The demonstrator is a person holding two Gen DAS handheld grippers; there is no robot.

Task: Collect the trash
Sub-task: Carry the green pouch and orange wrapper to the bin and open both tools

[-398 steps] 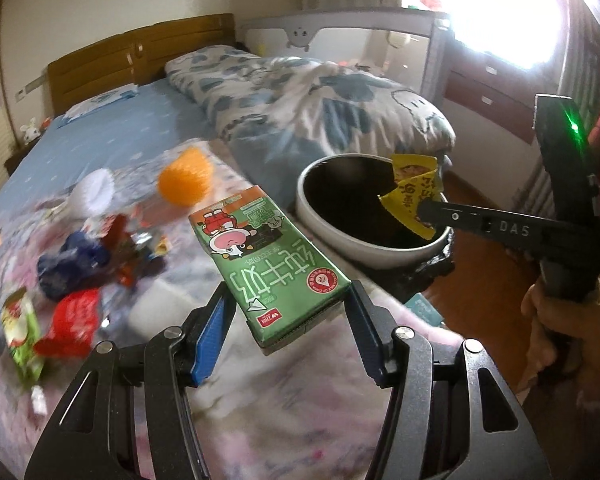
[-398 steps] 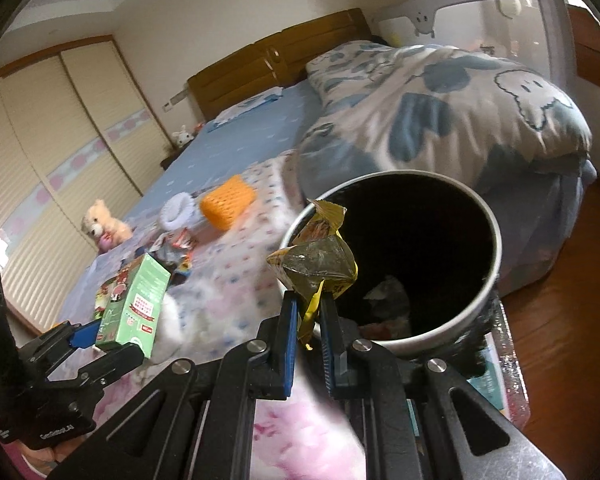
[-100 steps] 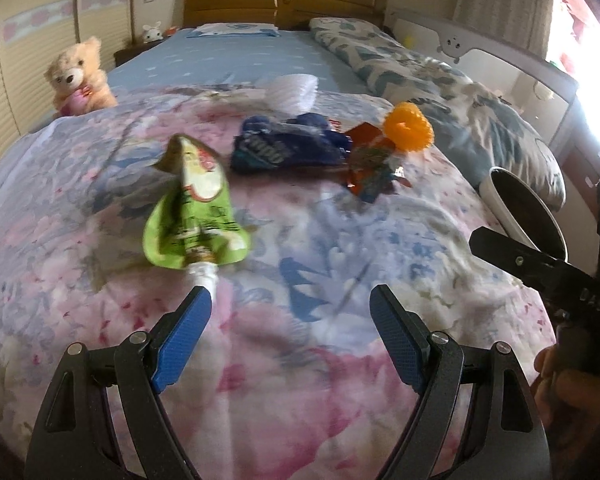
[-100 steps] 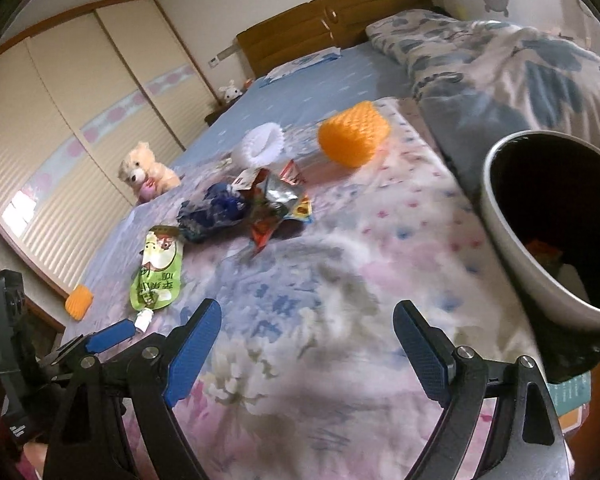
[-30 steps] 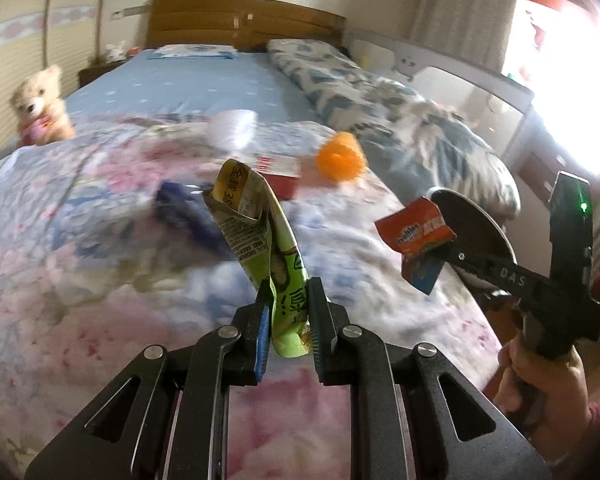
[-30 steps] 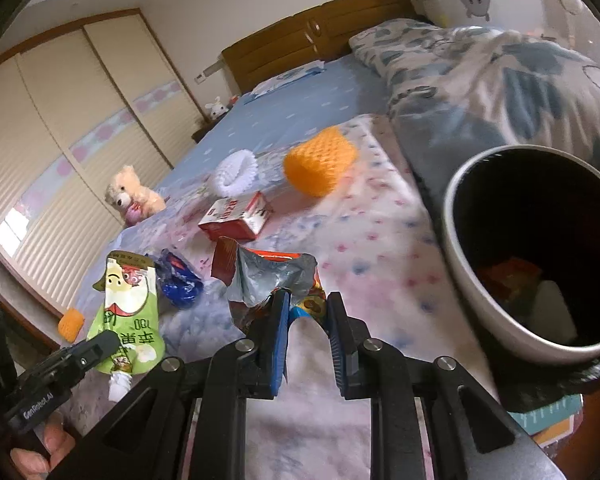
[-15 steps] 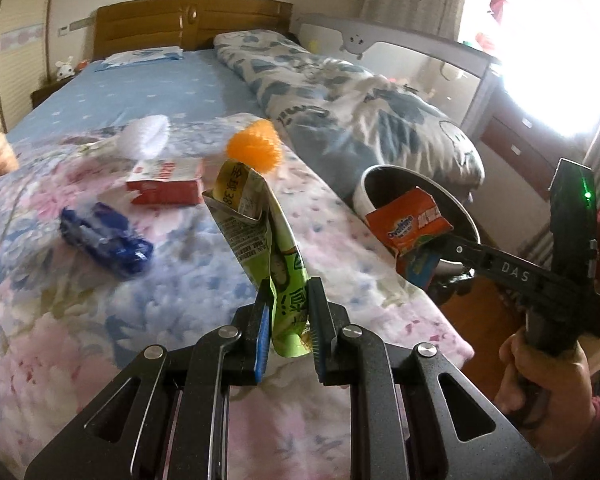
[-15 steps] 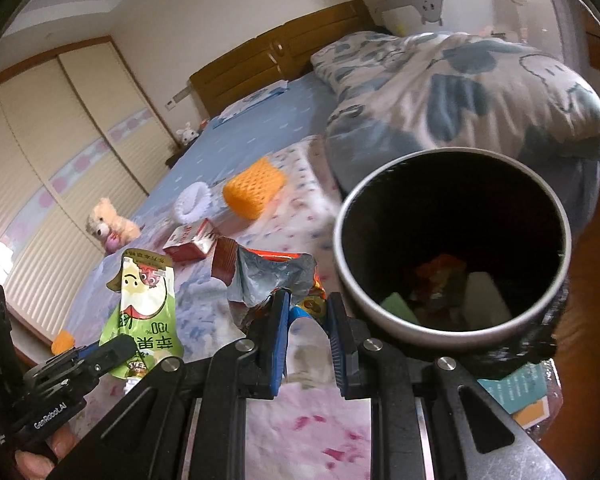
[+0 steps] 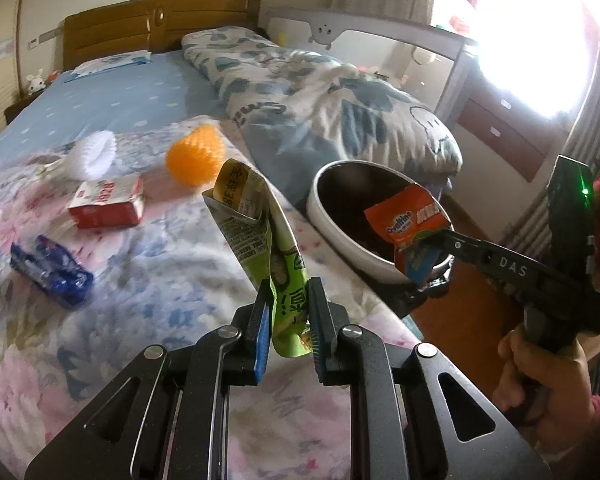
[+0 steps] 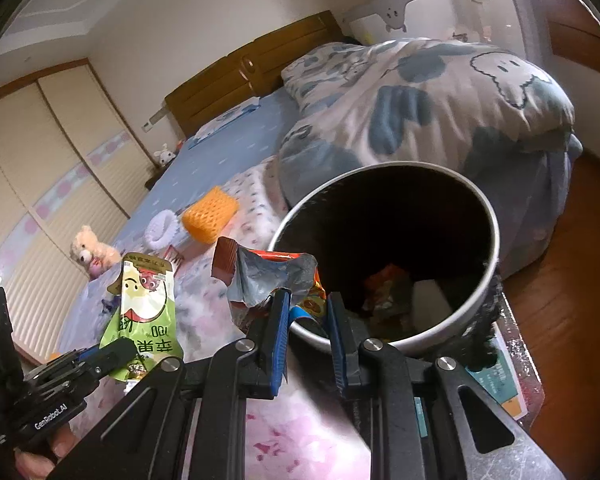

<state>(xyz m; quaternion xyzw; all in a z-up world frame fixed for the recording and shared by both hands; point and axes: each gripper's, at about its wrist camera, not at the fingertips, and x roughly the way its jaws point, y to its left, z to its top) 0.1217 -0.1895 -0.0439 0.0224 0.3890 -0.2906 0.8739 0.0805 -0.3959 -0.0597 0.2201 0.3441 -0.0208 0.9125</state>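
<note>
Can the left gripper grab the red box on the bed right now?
Probably not. The left gripper has its jaws shut on the green pouch, so no room for the red box until that drops.

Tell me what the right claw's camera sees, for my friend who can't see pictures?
The right claw pinches an orange snack wrapper at the rim of a round bin beside a bed. At left, the left claw holds a green pouch.

You're in a home bedroom: wooden headboard (image 9: 160,20), rumpled quilt (image 9: 324,100), teddy bear (image 10: 88,252), sliding wardrobe doors (image 10: 40,168).
</note>
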